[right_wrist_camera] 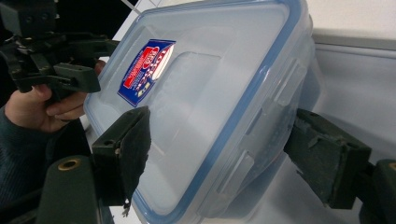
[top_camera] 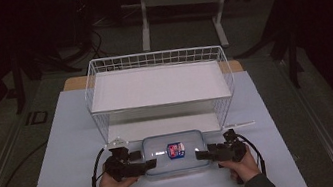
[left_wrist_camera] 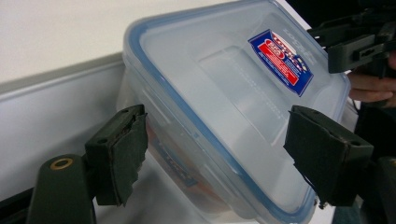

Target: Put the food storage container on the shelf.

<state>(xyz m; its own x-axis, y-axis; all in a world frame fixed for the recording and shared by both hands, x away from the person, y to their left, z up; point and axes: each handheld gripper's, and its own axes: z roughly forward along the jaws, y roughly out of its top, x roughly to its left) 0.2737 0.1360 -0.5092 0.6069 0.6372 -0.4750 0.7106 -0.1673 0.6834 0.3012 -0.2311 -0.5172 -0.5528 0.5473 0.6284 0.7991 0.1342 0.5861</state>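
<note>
A clear plastic container point(top_camera: 175, 153) with a blue-rimmed snap lid sits on the desk point(top_camera: 63, 155) near its front edge, just in front of a white wire basket point(top_camera: 159, 89). The lid is translucent, with a raised rectangular panel in its middle and a red, white and blue label point(top_camera: 176, 149) on top; locking flaps show along its sides. The left gripper point(top_camera: 146, 165) is at the container's left end and the right gripper point(top_camera: 201, 155) at its right end. On each, the jaws stand wide, straddling a corner of the container with the pads point(left_wrist_camera: 126, 154) clear of its walls.
</note>
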